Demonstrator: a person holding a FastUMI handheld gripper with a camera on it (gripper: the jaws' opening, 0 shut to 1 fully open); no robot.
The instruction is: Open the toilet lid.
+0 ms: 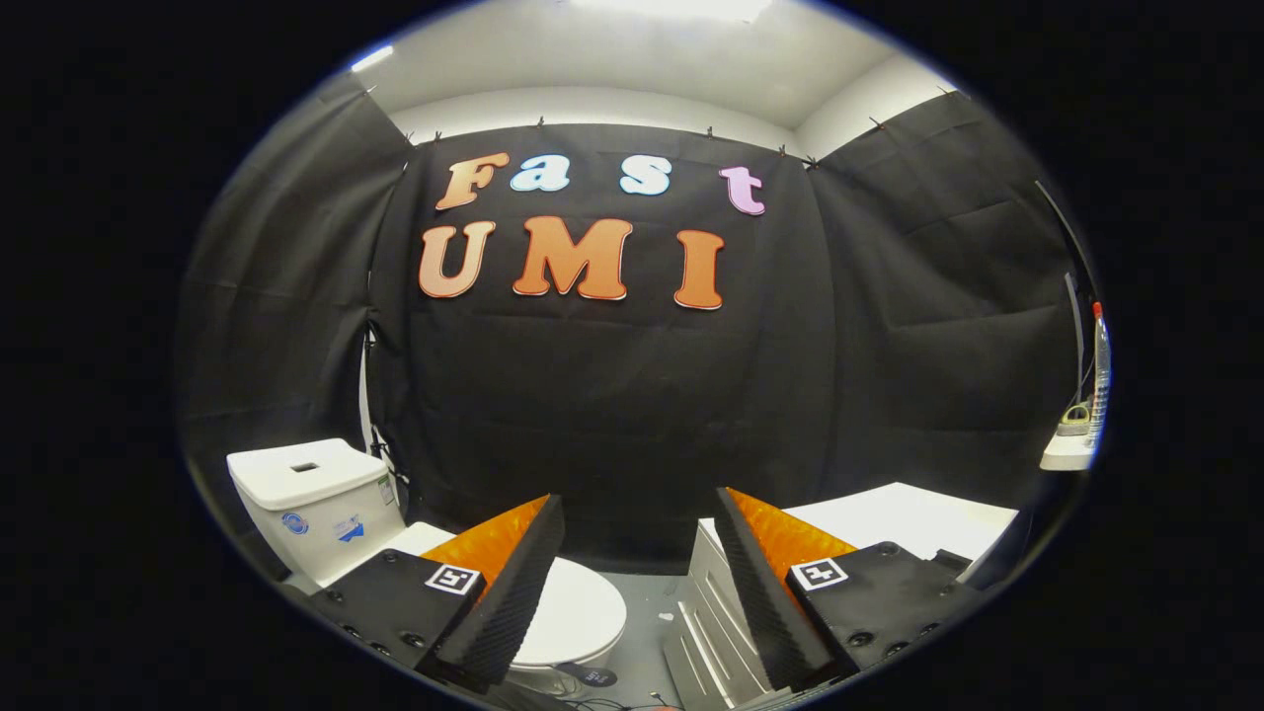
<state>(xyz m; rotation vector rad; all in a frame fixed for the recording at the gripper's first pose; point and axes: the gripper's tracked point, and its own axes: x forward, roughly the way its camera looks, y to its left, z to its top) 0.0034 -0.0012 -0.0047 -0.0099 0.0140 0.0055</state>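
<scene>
Wide-open, empty gripper (640,592) hovering above a toilet (326,513) with its lid (578,617) apparently down (partly hidden by the left finger), white cabinet (889,523) alongside.

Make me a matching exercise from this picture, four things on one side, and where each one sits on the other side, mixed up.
Things:
1. toilet lid
2. toilet tank
3. white cabinet
4. clear bottle
(The gripper hangs open, touching none of them.)

Places:
A. partly behind the right finger
B. standing on a small shelf, far right
C. closed, partly behind the left finger
D. against the black cloth, left of the left finger

Pairs: 1-C, 2-D, 3-A, 4-B
</scene>
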